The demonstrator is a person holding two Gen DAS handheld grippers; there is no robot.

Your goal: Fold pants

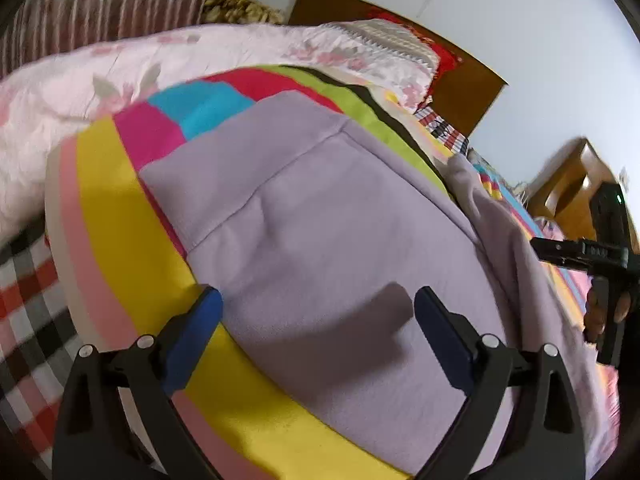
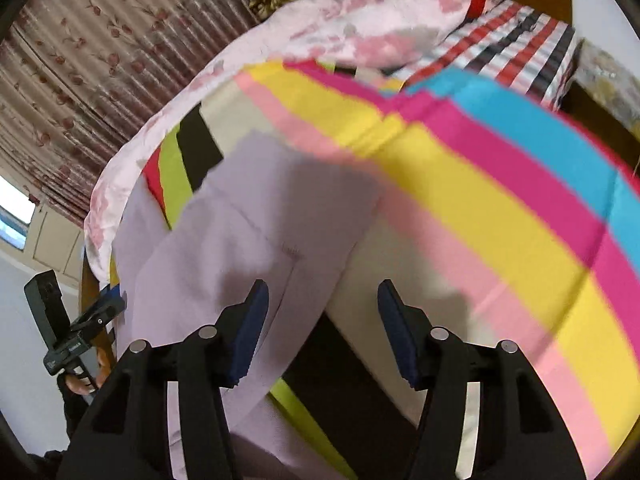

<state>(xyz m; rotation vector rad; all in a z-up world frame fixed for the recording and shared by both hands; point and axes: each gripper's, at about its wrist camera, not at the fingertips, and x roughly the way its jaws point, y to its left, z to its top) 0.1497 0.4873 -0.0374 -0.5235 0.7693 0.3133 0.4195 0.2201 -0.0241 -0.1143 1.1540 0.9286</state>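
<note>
The lilac pants (image 1: 320, 208) lie spread on the striped blanket (image 1: 108, 184) of the bed. Both tools — left gripper (image 1: 318, 308) and right gripper (image 2: 323, 300) — are wide apart above the cloth, holding nothing.

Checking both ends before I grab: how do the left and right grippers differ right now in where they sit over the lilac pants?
The left gripper spans lilac pants cloth, with only its left pad near the pants' edge over the striped blanket. The right gripper straddles the pants' edge: its left pad over the pants, its right pad over the blanket. The left one's jaws look spread wider. Both are open and hold nothing.
</note>
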